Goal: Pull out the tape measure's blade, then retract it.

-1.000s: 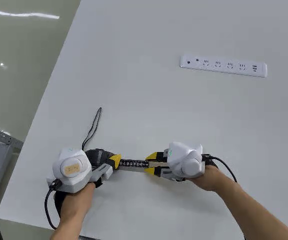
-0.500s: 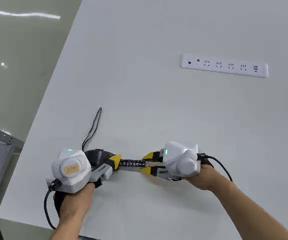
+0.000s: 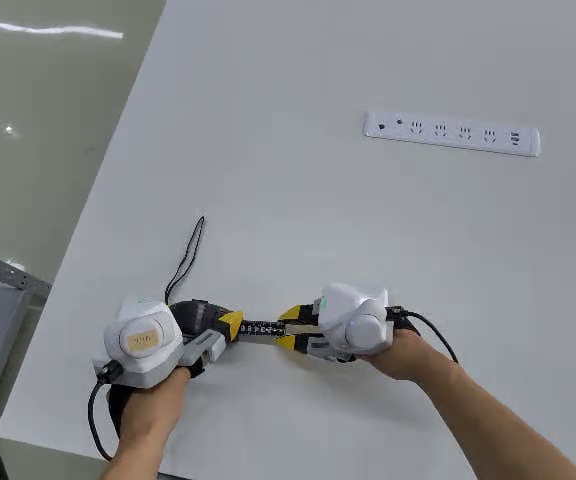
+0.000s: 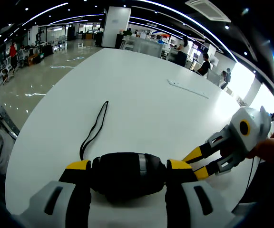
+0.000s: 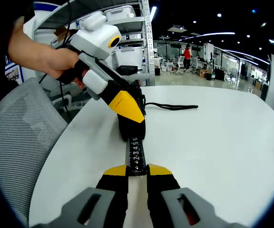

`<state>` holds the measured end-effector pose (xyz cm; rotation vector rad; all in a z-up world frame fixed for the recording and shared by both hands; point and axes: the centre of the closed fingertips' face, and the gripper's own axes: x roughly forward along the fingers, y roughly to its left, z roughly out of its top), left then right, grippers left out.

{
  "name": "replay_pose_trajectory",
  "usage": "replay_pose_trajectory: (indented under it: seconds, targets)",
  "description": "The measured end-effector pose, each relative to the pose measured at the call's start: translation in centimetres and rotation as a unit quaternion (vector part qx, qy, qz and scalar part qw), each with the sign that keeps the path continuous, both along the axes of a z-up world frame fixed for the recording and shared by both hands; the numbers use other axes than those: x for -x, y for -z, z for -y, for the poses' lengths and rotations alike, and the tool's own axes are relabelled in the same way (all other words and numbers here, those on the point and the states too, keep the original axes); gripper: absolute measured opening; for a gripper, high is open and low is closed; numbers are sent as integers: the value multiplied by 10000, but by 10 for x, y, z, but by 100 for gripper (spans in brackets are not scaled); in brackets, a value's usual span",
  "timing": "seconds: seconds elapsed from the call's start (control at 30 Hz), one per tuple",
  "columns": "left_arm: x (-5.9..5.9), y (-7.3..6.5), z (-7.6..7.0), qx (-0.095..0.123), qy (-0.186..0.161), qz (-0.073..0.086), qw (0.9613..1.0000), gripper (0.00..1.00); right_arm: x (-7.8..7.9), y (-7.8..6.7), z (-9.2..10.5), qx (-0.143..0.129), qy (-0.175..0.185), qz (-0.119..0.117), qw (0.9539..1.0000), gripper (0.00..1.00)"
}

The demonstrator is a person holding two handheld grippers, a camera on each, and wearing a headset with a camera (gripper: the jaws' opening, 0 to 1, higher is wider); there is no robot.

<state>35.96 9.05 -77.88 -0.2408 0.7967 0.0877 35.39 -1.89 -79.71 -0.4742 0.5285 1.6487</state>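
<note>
Left gripper [image 4: 128, 165] clamps the tape measure [image 3: 193, 315], right gripper [image 5: 137, 171] pinches its blade [image 5: 135, 147]; strap [image 3: 186, 255] and power strip [image 3: 452, 132] lie beyond.

Tape measure [image 3: 196, 318] is set on the surface [image 3: 318, 200] near its front edge, gripped between the jaws of the left claw [image 3: 215, 327]. Blade [image 3: 261, 327] is run out rightward into the right claw [image 3: 290, 328], which is clamped on it. Strap [image 3: 185, 255] is laid behind the tape measure. Power strip [image 3: 452, 132] is placed well behind, to the right.

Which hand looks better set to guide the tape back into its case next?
Probably the right. The right gripper is shut on the blade, with a short stretch out, so it can feed it home. The left gripper only clamps the black case.
</note>
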Motion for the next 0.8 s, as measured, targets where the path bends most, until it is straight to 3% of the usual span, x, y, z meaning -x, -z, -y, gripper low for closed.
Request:
replay_pose_trajectory:
  seconds: [0.8]
  targets:
    - [4, -1, -6, 37, -67, -6, 10000, 60, 3, 0, -20, -27, -115, -8, 9999, 13]
